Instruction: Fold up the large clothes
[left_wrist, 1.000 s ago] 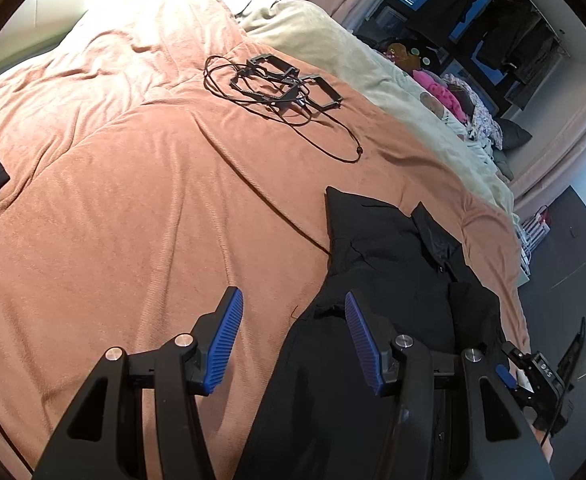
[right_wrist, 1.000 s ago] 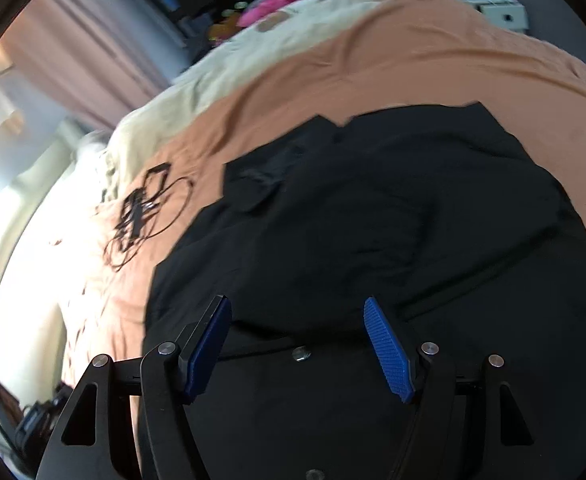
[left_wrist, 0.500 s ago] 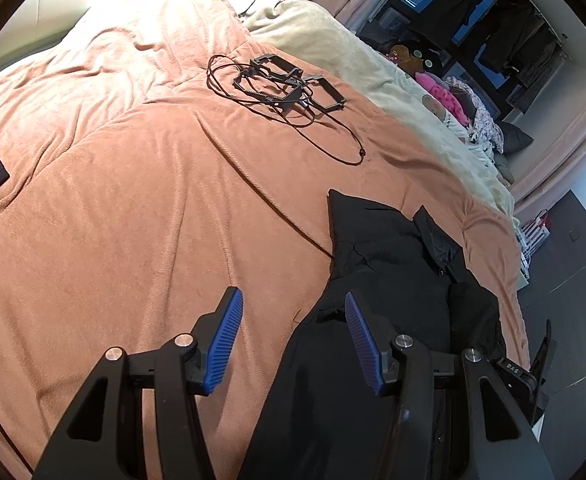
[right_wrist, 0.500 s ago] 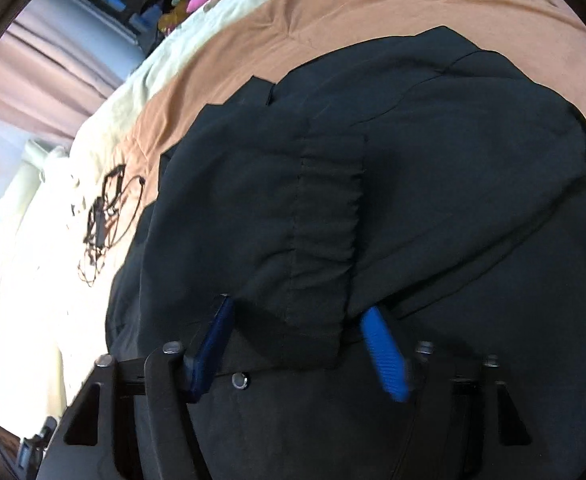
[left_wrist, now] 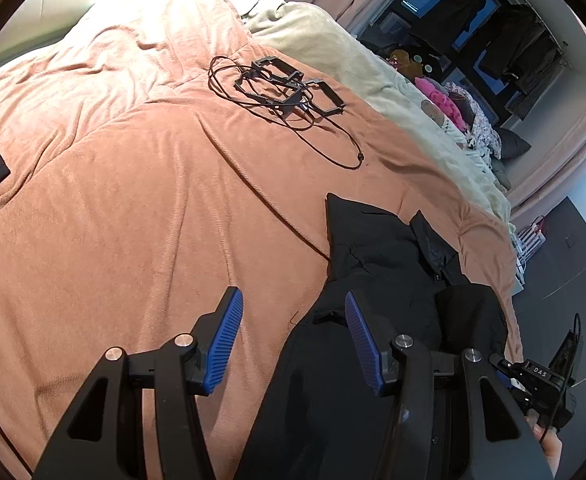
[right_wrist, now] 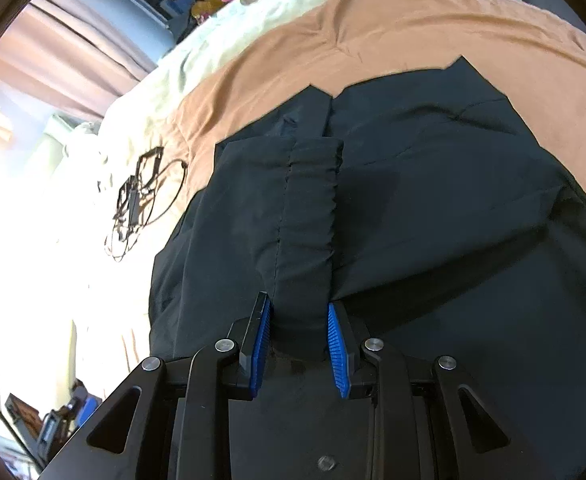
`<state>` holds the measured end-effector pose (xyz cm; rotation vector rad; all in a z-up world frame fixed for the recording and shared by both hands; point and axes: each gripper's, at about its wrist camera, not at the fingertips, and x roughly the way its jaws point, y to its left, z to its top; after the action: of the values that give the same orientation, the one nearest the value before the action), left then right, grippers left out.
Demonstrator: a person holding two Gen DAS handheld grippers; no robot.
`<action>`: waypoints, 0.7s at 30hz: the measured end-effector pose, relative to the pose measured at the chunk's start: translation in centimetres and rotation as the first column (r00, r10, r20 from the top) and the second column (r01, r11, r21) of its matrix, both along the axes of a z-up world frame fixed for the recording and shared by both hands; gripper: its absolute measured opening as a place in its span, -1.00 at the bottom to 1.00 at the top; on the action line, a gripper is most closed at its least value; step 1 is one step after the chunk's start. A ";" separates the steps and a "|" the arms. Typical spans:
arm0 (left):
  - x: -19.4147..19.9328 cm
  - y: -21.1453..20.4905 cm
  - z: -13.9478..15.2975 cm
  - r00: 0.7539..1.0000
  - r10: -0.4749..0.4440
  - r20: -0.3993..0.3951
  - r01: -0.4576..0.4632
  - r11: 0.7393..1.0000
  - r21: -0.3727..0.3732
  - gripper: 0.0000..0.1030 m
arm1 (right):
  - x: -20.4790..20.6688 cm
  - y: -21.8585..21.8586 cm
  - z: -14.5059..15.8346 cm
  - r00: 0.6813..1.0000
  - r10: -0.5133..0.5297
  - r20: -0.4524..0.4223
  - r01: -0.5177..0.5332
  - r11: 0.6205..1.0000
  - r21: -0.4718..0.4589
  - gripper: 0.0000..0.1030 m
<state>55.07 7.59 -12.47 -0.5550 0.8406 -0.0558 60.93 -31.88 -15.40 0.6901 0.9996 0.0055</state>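
**On the near right of the bed: a bunched strip of black cloth going into a grip**

Across the orange bedspread (left_wrist: 141,208), toward its near right edge, lies the black garment (right_wrist: 433,208), spread mostly flat with its pointed far corners toward the cream blanket (left_wrist: 333,44). Looks like a large top or jacket, though hard to tell which. Laid out flat most likely so that edges and seams can be found and folded over cleanly.

Right gripper (right_wrist: 298,336): angled steeply down onto the garment, jaws closing around a raised, gathered strip of the fabric that runs away from the fingers toward the far edge. Blue pads (right_wrist: 261,336) on either side of that ridge, pressing against it or very nearly so. Probably pinched up this way to get a firm hold on a layer for lifting and carrying it across in a fold.

Left gripper (left_wrist: 291,336): also tilted down, hovering over the garment's left border where black cloth meets bedspread. Jaws about half open, nothing between them, right finger above the cloth and left finger above bare bedspread. Placed, by the look of it, to take the matching edge.

Farther off, well apart from the garment: a tangle of black cable (left_wrist: 281,92) on the bedspread.
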 end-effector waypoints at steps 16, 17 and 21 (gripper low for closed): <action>0.0 -0.1 0.0 1.000 -0.004 -0.006 0.004 1.000 -0.011 0.05 | -0.9 5.1 -3.0 0.983 0.180 0.022 -0.182 0.979 0.090 -0.12; 0.0 -0.2 0.0 1.000 -0.009 -0.006 0.009 1.000 -0.005 0.05 | -0.8 5.6 -2.5 0.980 0.192 0.052 -0.196 0.977 0.083 -0.12; 0.3 -0.4 -0.3 1.000 -0.013 -0.014 0.014 1.000 0.014 0.05 | 0.8 8.7 0.1 0.954 0.243 0.177 -0.262 0.961 0.092 -0.12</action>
<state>55.37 7.22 -12.73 -0.5369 0.8574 -0.0583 61.75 -23.13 -15.25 0.6503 0.9271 0.3422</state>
